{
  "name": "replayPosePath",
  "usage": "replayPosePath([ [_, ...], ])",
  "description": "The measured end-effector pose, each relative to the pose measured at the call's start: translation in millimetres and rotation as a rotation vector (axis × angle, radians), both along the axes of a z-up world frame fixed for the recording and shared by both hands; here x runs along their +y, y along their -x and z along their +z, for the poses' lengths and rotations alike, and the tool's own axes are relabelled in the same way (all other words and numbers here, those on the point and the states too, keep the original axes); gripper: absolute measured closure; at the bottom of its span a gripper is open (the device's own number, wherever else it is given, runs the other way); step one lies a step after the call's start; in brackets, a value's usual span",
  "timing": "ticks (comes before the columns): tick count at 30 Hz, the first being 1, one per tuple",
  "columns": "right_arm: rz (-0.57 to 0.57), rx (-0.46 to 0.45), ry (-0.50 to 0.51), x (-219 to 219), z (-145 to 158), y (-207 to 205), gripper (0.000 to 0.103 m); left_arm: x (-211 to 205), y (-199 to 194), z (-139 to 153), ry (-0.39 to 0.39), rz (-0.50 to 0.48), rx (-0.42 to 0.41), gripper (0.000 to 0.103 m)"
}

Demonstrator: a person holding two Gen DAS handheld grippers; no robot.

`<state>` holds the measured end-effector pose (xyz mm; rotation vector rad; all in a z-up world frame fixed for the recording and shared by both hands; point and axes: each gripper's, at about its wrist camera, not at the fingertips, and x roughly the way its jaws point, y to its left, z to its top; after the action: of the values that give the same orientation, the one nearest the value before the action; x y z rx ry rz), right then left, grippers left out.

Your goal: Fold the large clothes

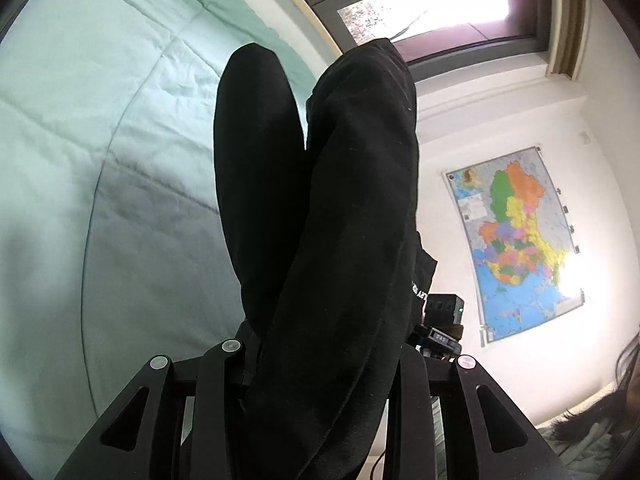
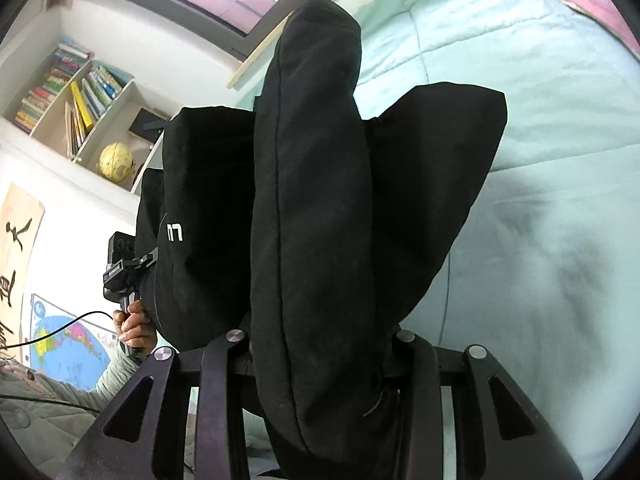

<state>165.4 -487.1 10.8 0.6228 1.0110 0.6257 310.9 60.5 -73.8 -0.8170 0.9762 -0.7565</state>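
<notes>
Both tongs are closed on one black garment [image 1: 320, 208], held up above a bed covered by a pale green quilt [image 1: 100, 140]. Left gripper [image 1: 320, 364] has its fingers pressed in against a thick bunch of the cloth, which fills the gap between them and rises away from the camera in two rounded lobes that part near the top. Right gripper [image 2: 320, 344] pinches another bunched part of the same garment, a long padded fold with a seam running down it, while wider flaps spread out behind it to either side; small white lettering shows on the left flap. The cloth is heavy, matte and dark, and hangs clear of the quilt in both views. In the right wrist view, the person's left hand [image 2: 134, 326] wraps around the handle of the other tool, with a thin black cable [image 2: 60, 326] trailing from it. A coloured wall map [image 1: 516, 240] hangs on the white wall beside the bed, and a bookshelf [image 2: 72, 96] with a yellow globe [image 2: 116, 162] stands under the window.
</notes>
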Motion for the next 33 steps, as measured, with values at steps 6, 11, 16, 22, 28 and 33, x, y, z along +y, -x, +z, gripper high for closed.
replayPosePath([
  [6,0.011,0.057,0.027,1.1,-8.4,14.6,0.063,14.4,36.9,-31.5,0.003,-0.002,0.042,0.071],
  [11,0.017,0.095,0.035,13.9,-23.3,16.6,0.063,19.9,64.9,-63.9,0.006,0.012,0.069,0.071],
  [16,0.030,0.098,0.030,13.8,-44.1,20.5,0.063,36.4,79.1,-104.6,0.040,0.012,0.090,0.071],
  [22,-0.033,0.059,-0.036,-2.8,-72.7,34.9,0.063,57.8,90.0,-147.7,0.116,0.038,0.086,0.069],
  [28,-0.111,0.025,-0.024,-11.2,-96.6,45.1,0.060,95.9,103.3,-183.4,0.111,0.156,0.074,0.062],
  [33,-0.235,0.040,0.093,-28.7,-116.1,59.5,0.052,131.5,128.8,-197.7,0.042,0.268,0.073,0.059],
])
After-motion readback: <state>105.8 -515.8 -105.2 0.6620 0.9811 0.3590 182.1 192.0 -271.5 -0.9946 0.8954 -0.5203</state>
